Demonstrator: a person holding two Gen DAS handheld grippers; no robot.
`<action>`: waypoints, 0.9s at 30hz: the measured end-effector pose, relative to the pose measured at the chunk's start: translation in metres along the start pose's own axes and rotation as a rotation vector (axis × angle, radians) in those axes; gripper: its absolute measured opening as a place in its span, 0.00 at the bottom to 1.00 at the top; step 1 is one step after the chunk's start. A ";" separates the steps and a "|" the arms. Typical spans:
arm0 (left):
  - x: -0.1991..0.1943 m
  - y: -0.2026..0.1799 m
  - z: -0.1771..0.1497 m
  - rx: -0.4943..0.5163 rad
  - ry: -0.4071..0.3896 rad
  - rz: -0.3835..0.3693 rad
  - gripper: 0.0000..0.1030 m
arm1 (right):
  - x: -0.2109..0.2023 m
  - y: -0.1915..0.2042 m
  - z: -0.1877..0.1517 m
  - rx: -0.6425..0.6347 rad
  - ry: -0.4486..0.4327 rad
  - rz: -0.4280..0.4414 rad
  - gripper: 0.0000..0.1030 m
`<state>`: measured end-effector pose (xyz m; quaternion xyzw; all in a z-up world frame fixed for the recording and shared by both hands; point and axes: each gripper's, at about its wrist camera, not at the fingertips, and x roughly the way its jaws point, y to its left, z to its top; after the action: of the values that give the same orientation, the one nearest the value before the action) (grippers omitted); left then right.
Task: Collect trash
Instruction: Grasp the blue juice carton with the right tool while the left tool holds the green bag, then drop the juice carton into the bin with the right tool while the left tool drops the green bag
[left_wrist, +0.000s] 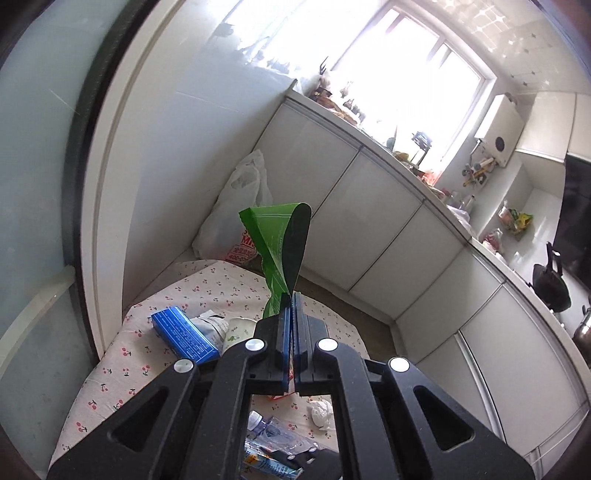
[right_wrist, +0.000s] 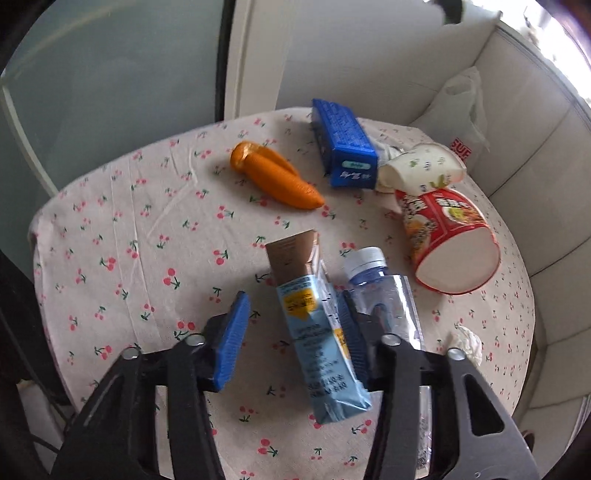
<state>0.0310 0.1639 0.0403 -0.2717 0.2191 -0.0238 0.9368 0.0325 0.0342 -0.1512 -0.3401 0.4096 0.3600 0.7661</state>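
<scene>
A: What has your left tool (left_wrist: 291, 295) got?

B: Its jaws are fully closed on a green wrapper (left_wrist: 284, 247), pinched at the lower end. The rest of the wrapper stands up twisted above the fingertips, lifted clear of the worktop (left_wrist: 110, 369).

A: And what lies on the worktop, from left to right?

B: In my right view, an orange carrot-shaped thing (right_wrist: 277, 177) lies well to the left on the cherry-print cloth. Next comes a blue box (right_wrist: 343, 144), with a crushed paper cup (right_wrist: 421, 166) touching its right side. Just below the cup a red instant-noodle cup (right_wrist: 447, 240) lies tipped over. Near the right edge sits a crumpled white tissue (right_wrist: 469, 341).

A: Where is your right tool (right_wrist: 295, 325)?

B: Low over the worktop, pointing steeply down. A light-blue drink carton (right_wrist: 317, 332) lies between its fingers. The right finger is against the carton's side; the left pad (right_wrist: 232, 339) stands apart from it, so nothing is gripped. A clear plastic bottle (right_wrist: 384, 288) with a white cap lies just right of the carton, partly behind my right finger.
</scene>
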 end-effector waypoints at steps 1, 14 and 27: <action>0.000 0.002 0.000 -0.002 0.000 0.002 0.00 | 0.005 0.003 0.001 -0.010 0.015 -0.003 0.25; -0.001 0.004 -0.002 -0.009 -0.014 0.014 0.00 | -0.015 -0.006 0.000 0.050 -0.042 0.029 0.20; 0.010 -0.008 -0.009 -0.005 0.000 0.006 0.00 | -0.114 -0.089 -0.030 0.359 -0.300 0.032 0.20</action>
<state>0.0370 0.1504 0.0336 -0.2735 0.2198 -0.0206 0.9362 0.0480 -0.0670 -0.0444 -0.1346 0.3537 0.3399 0.8610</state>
